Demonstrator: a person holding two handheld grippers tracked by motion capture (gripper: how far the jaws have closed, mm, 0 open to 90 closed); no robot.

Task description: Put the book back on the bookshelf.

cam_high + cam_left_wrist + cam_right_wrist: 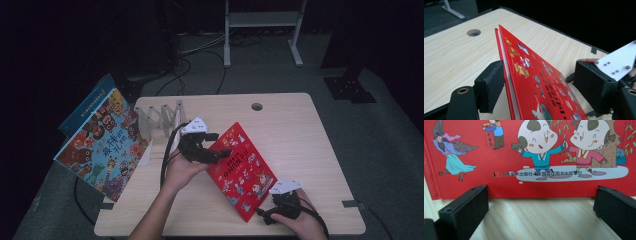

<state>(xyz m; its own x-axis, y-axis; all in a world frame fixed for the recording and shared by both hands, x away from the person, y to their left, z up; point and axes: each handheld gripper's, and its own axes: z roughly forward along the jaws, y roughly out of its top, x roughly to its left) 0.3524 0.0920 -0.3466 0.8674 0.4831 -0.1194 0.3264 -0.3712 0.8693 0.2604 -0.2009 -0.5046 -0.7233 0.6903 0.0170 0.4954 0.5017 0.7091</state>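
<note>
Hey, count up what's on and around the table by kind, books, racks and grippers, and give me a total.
Books: 3, the red book, the cartoon-cover book, the blue book behind it
Folding wooden rack: 1
Grippers: 2, left gripper, right gripper
Total: 6

Red book (529, 157) cropped by the frame's top and sides; its cover print (235, 167) too small to read from above.

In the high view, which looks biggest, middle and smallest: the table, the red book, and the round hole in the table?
1. Table, clearly the largest.
2. Red book, lying on the table and covering a small part of it.
3. Round hole, a tiny spot near the table's far edge.
None of these look close in size.
</note>
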